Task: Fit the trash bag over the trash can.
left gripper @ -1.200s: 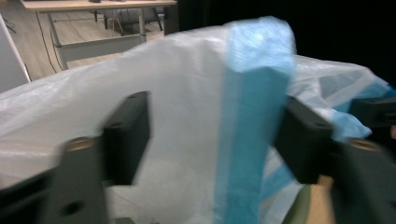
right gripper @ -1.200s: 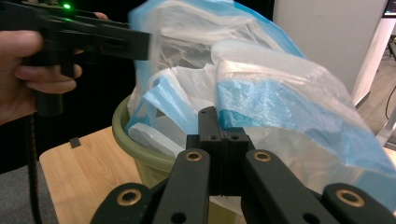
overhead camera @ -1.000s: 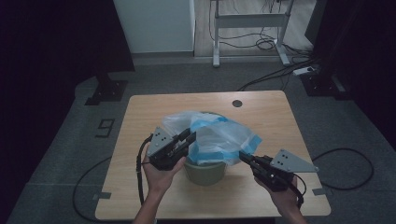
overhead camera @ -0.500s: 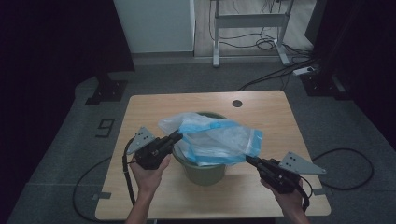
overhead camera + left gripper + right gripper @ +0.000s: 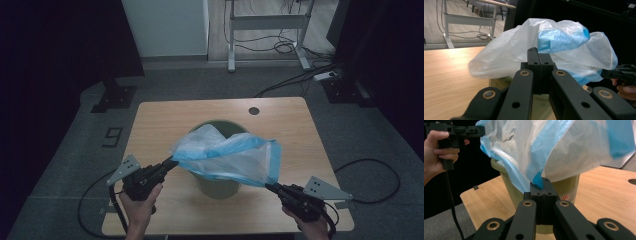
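- The plastic bag (image 5: 227,157), white with blue bands, hung stretched above the green bin (image 5: 218,184), sagging over the bin's open top.
- The left gripper (image 5: 169,163) held the bag's left edge; in the left gripper view its jaws were pressed together on the film, having just finished closing, with the bag (image 5: 544,50) billowing beyond them.
- The right gripper (image 5: 270,187) pinched the bag's lower right corner; in the right gripper view its jaws met on a blue strip of the bag (image 5: 554,147), the bin (image 5: 564,186) just behind.
- The bin stood near the middle of the wooden table (image 5: 160,120), between the person's two hands.
- A cable (image 5: 372,170) lay on the grey floor right of the table.
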`<state>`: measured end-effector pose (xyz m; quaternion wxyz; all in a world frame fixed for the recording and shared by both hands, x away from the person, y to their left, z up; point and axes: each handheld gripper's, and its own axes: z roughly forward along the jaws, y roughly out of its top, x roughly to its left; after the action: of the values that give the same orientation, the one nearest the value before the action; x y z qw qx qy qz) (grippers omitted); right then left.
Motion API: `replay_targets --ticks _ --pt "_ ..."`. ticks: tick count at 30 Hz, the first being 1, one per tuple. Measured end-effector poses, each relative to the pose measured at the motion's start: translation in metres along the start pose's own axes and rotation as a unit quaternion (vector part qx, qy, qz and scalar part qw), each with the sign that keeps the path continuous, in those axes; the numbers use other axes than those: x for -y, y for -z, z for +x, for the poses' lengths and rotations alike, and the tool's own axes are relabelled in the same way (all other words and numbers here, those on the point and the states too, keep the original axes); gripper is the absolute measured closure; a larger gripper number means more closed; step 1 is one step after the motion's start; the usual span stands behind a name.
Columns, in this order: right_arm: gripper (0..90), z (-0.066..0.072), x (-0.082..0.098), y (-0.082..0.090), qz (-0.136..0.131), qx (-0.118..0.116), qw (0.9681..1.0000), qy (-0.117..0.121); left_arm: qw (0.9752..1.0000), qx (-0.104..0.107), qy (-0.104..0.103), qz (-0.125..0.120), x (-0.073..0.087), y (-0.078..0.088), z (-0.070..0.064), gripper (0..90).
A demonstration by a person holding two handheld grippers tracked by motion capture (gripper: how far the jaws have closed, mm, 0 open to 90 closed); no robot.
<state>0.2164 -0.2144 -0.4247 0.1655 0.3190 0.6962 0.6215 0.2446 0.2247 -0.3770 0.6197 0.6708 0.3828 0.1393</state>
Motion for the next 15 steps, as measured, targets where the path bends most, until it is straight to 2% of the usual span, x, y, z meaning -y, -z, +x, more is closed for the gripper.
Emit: replay_targets --ticks 3,9,15 --pt "89.2 0.001 0.002 0.003 0.001 -0.002 1.0 -0.001 1.0 0.003 0.008 0.005 0.006 0.006 0.003 89.9" --pt "89.2 0.002 0.01 0.002 0.021 -0.013 0.9997 -0.009 0.9996 0.01 0.023 0.015 0.021 0.009 0.008 89.8" --pt "89.2 0.005 0.014 0.005 0.026 -0.028 0.9992 -0.01 0.9992 0.019 0.032 0.011 0.03 0.019 0.011 89.8"
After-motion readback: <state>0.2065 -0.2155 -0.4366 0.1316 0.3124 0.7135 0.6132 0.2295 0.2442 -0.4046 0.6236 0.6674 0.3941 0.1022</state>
